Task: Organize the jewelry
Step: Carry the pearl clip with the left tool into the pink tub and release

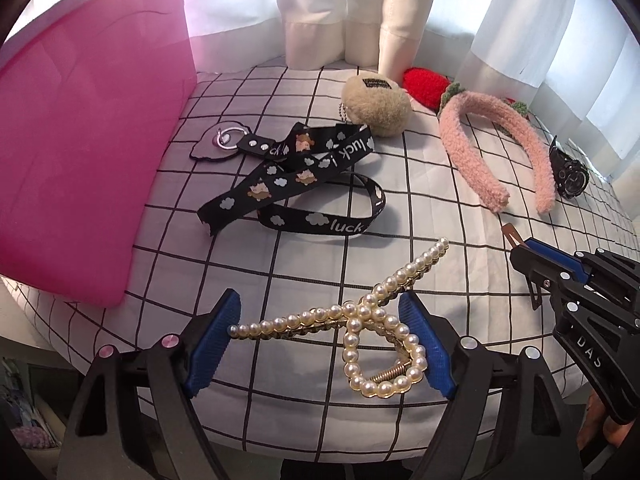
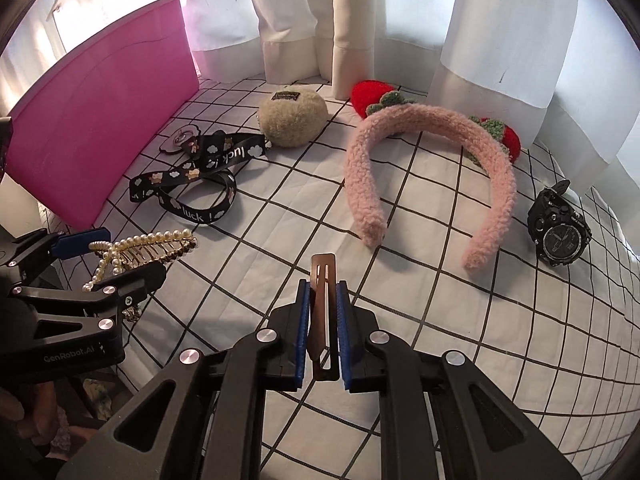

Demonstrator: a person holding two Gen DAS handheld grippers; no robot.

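A pearl hair claw (image 1: pixel 360 320) spans the gap between the blue pads of my left gripper (image 1: pixel 320 308), which is shut on it and holds it just above the checked cloth (image 1: pixel 420 208). In the right wrist view the same pearl claw (image 2: pixel 152 246) hangs in the left gripper (image 2: pixel 132 254) at the lower left. My right gripper (image 2: pixel 323 286) is shut on a flat brown snap hair clip (image 2: pixel 323 312), whose tip sticks out past the pads. In the left wrist view the right gripper (image 1: pixel 524 250) shows at the right edge with the brown clip (image 1: pixel 511 234) protruding.
A pink bin (image 2: pixel 100 128) stands at the left. On the cloth lie a black "luck" lanyard (image 1: pixel 300 168), a beige plush ball (image 2: pixel 292 118), a fluffy pink headband (image 2: pixel 360 168), red knitted strawberries (image 2: pixel 368 96) and a black watch (image 2: pixel 560 236). White curtains (image 2: pixel 296 20) hang behind.
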